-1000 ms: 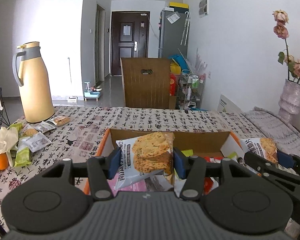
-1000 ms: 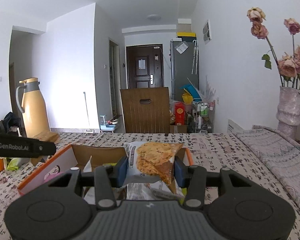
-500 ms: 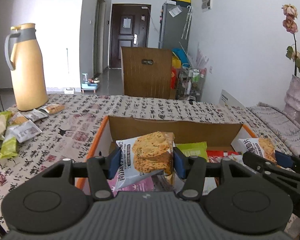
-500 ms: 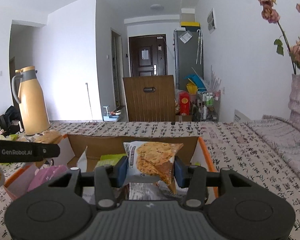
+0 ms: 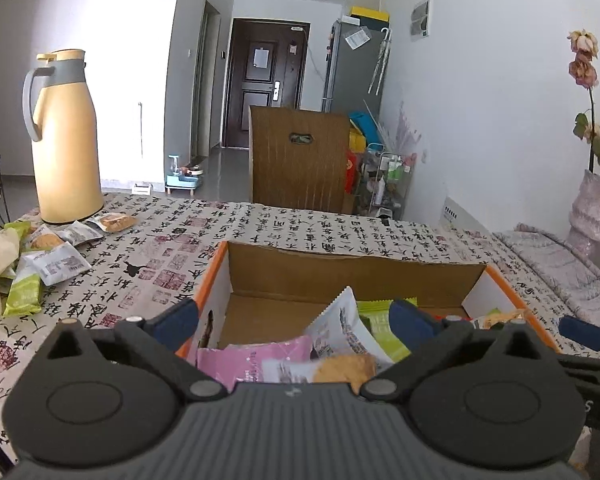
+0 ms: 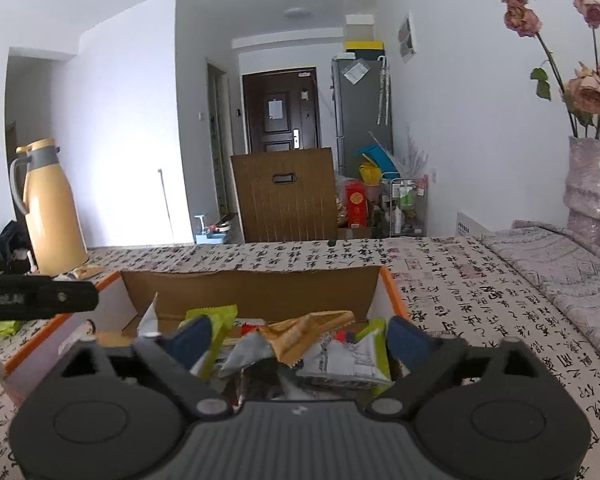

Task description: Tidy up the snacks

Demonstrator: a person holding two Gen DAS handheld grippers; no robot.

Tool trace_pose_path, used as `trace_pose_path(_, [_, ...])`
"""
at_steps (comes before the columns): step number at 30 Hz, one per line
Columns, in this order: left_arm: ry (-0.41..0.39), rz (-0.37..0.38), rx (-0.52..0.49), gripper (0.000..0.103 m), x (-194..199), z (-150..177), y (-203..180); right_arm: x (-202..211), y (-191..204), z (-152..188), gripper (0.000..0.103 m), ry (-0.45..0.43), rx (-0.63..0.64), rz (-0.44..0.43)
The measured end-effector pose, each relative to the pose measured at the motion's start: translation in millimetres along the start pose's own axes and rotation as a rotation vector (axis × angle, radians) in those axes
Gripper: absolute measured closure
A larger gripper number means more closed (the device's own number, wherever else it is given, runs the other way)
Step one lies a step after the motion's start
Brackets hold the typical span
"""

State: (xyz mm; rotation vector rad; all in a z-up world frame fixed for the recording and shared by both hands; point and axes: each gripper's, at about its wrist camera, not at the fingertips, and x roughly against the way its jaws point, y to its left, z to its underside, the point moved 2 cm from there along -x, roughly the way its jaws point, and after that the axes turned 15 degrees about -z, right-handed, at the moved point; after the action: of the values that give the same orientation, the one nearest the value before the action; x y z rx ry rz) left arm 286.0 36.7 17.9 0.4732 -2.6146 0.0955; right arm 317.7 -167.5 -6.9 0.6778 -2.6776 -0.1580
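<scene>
With both the left gripper (image 5: 294,318) and right gripper (image 6: 298,334) just sprung wide and empty above the cardboard box (image 5: 352,266), we judge the loosely heaped snack packets (image 6: 312,334) inside could snag on withdrawing fingers.

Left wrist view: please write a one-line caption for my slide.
Open left gripper, jaws just opened, above a cardboard box of snack packets; more snacks wait beside a yellow jug.

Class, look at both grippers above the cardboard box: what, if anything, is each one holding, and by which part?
Nothing is held. The left gripper and right gripper have just opened wide, their pads clear of the snack packets lying in the cardboard box.
</scene>
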Motion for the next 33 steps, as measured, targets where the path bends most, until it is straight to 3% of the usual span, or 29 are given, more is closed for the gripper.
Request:
trace_pose_path(9, [-0.008, 0.003, -0.001, 0.000, 7.8, -4.2, 1.1, 7.9, 0.2, -5.4, 0.000, -0.012, -0.006, 0.017])
trace_pose_path(18, [-0.046, -0.012, -0.007, 0.000, 45.5, -6.2, 17.0, 44.8, 18.9, -9.8, 0.000, -0.024, 0.030, 0.018])
trace_pose_path(33, [-0.081, 0.011, -0.046, 0.000, 125.5, 36.8, 51.8, 131.1, 49.4, 26.8, 0.000, -0.002, 0.037, 0.002])
